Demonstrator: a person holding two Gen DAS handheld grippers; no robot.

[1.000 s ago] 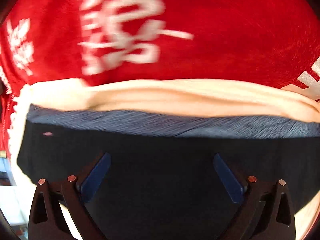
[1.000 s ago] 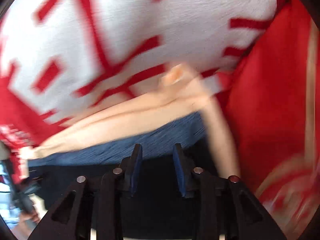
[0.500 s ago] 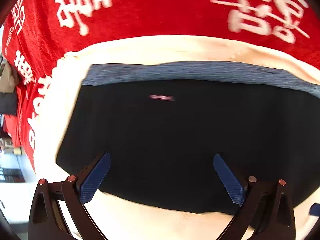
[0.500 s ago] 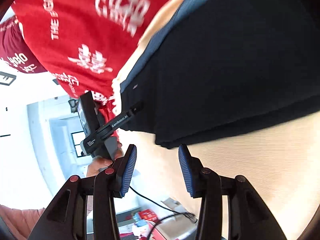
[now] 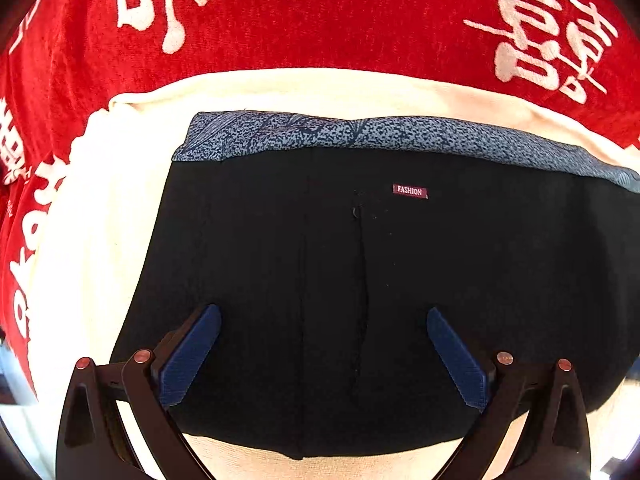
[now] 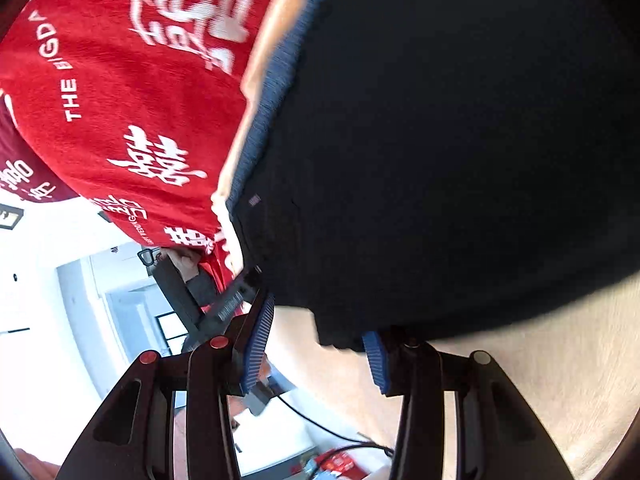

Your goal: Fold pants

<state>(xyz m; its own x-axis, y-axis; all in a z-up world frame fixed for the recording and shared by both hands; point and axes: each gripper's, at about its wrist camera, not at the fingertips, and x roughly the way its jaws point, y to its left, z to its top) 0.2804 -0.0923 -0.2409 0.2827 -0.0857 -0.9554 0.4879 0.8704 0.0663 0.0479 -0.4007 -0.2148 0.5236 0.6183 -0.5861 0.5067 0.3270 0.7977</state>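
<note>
Folded black pants (image 5: pixel 360 280) with a small FASHION label (image 5: pixel 409 191) and a blue speckled waistband (image 5: pixel 360 132) lie flat on a cream cloth (image 5: pixel 100 220). My left gripper (image 5: pixel 322 314) hovers over them, pointing steeply down, jaws wide open with nothing between them. In the right wrist view the pants (image 6: pixel 440 140) fill the upper right. My right gripper (image 6: pixel 319 320) sits low at their near corner. Its jaws are closing, with the corner's edge between the fingertips beside the right pad (image 6: pixel 374 356); a gap still shows at the other pad.
A red blanket (image 5: pixel 320 20) with white characters lies under the cream cloth. A hand (image 6: pixel 188 260) holds the left gripper's body (image 6: pixel 228 304) at the pants' far corner. Past the edge are a white room, a black cable (image 6: pixel 320 424) and floor clutter (image 6: pixel 336 460).
Both views swung from the blanket onto the pants. The left gripper slid sideways along the waistband and now sits over the label. The right gripper dropped to the pants' near corner.
</note>
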